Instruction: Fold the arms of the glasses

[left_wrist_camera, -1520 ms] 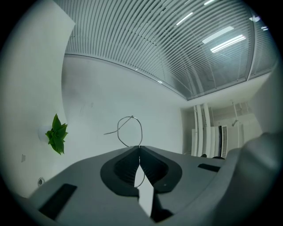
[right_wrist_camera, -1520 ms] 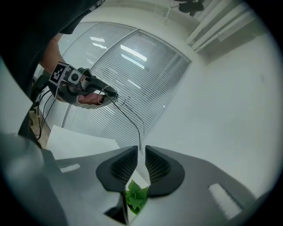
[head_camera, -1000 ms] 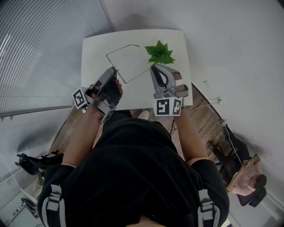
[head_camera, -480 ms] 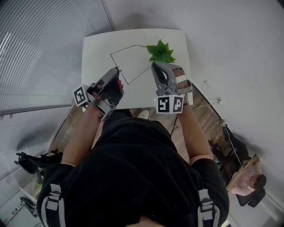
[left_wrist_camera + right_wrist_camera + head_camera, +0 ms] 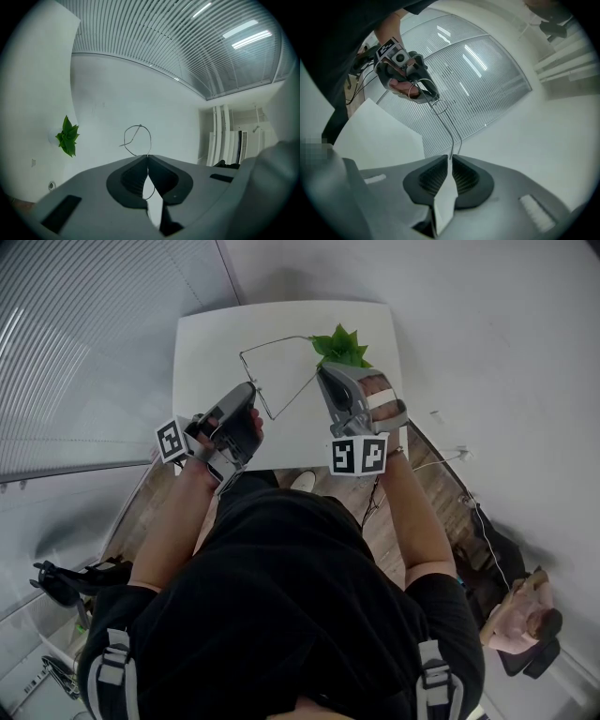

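Thin wire glasses [image 5: 276, 344] hang in the air above the white table [image 5: 202, 343], stretched between both grippers. My left gripper [image 5: 251, 387] is shut on one end of the wire; in the left gripper view a wire loop [image 5: 150, 139] rises out of the closed jaws [image 5: 146, 157]. My right gripper [image 5: 321, 374] is shut on the other end, a thin arm [image 5: 444, 123] that runs from its closed jaws [image 5: 451, 159] toward the left gripper [image 5: 433, 97] opposite. The wire is too fine to make out lenses or hinges.
A small green plant [image 5: 339, 350] stands on the table's far right, just beyond the right gripper, and also shows in the left gripper view as the plant [image 5: 68, 136]. The table's near edge lies under both hands. Wooden floor and cables [image 5: 441, 465] lie to the right.
The right gripper has rolled about its own axis and its marker cube has shifted slightly right. The wire frame has swung a little right and up. The left gripper has barely moved.
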Motion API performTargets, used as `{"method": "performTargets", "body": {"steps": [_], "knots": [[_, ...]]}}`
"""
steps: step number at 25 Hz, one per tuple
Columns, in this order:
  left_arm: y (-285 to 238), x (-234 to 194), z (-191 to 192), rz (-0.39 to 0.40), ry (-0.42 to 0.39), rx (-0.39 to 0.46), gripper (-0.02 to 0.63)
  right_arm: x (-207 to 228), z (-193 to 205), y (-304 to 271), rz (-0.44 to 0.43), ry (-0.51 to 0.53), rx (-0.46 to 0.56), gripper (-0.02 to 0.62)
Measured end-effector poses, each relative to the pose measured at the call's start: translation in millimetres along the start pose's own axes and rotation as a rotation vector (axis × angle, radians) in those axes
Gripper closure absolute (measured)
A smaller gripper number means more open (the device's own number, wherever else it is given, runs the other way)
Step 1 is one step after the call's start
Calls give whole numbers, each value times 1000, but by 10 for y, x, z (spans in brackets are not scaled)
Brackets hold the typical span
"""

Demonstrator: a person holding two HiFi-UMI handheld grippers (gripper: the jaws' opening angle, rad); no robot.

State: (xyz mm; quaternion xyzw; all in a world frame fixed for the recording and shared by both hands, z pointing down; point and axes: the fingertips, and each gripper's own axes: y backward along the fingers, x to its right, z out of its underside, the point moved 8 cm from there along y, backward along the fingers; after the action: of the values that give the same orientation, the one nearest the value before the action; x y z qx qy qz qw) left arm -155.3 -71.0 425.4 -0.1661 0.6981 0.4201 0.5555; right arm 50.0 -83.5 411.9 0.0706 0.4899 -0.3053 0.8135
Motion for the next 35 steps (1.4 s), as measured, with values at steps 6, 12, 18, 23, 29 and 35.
{"method": "performTargets", "body": {"steps": [6, 12, 18, 23, 29, 35], "knots": [[-14, 29, 47, -2, 7, -20, 595, 21, -72, -31, -12, 53, 11, 554], [-48, -4, 74, -7, 15, -41, 595, 26, -73, -85, -26, 83, 22, 554], [-81, -24, 109, -6, 23, -58, 595, 36, -117, -136, -37, 111, 34, 552], [-106, -25, 134, -4, 29, -68, 595, 35, -158, -180, -45, 127, 45, 552], [-96, -48, 146, -8, 32, -68, 595, 21, -187, -208, -52, 138, 53, 552], [-111, -46, 151, -12, 34, -77, 595, 19, -247, -263, -53, 160, 57, 551]]}}
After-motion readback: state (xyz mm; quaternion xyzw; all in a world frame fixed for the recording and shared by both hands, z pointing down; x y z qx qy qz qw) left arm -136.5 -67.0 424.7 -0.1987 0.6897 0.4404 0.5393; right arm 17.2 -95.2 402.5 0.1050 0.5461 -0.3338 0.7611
